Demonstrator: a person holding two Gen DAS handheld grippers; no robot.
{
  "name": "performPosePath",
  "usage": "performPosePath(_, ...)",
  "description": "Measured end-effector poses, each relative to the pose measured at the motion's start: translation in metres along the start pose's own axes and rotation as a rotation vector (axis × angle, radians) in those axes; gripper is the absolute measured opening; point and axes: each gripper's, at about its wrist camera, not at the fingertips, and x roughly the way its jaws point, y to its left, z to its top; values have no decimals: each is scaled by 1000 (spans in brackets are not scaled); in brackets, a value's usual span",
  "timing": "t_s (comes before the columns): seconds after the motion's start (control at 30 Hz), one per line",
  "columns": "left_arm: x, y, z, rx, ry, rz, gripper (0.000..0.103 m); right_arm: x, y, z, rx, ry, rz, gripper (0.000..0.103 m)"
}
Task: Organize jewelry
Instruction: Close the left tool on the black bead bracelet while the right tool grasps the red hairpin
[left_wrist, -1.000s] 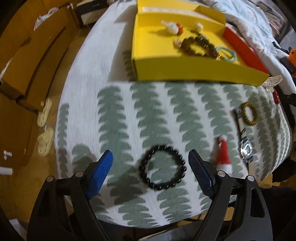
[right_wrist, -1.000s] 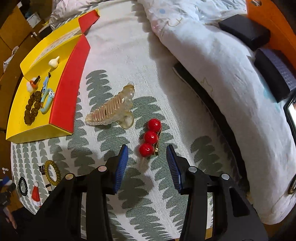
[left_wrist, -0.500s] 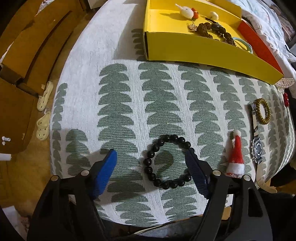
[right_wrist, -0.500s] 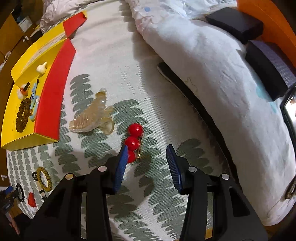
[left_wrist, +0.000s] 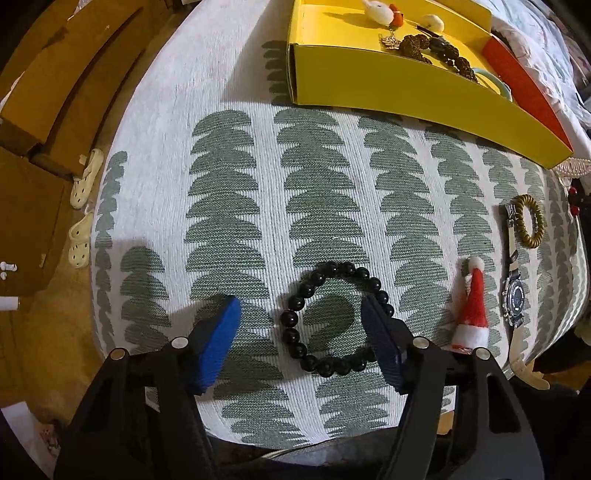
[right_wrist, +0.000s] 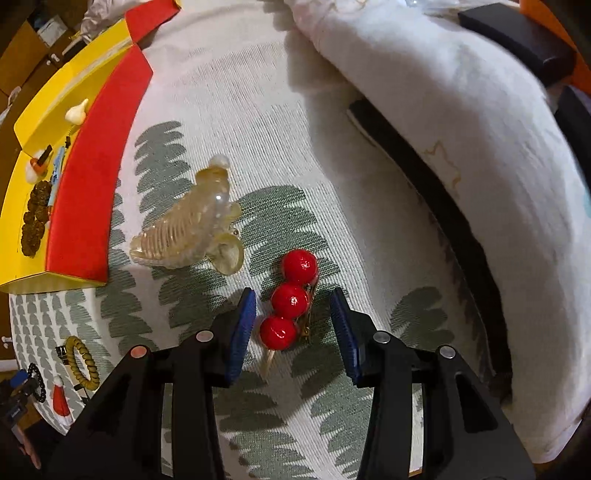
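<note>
A black bead bracelet (left_wrist: 295, 338) lies on the leaf-patterned cloth, between the fingers of my left gripper (left_wrist: 300, 306). Its jaws are closing: the right pad meets the bracelet's right side and the left pad stands clear of it. My right gripper (right_wrist: 292, 297) points down over a hair clip with three red balls (right_wrist: 300, 265). That clip lies between the closing jaws, touching neither pad. The yellow box (left_wrist: 388, 85) with a red side (right_wrist: 92, 166) holds brown beads and small trinkets.
A clear hair claw (right_wrist: 184, 229) lies left of the red clip. A small Santa hat (left_wrist: 474, 306), a watch (left_wrist: 513, 295) and a gold coil tie (left_wrist: 530, 221) lie right of the bracelet. A white duvet (right_wrist: 443, 129) borders the right. Slippers (left_wrist: 83, 184) sit on the floor.
The left gripper sank toward the bracelet and its jaws narrowed around it. The right gripper came down and the red clip now sits between its fingers.
</note>
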Motion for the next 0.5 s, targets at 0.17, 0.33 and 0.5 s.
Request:
performPosePath(0.17,1,4,1,-9,5,-4,61,3,2,1,-5,5,-6,44)
performPosePath(0.33,3,10,3,-24,3,-1,56,5,9,4,-24,2,-19,44)
performPosePath(0.5,4,15,3,-30,-1,24,36,6,14,4,-29,0,-3,41)
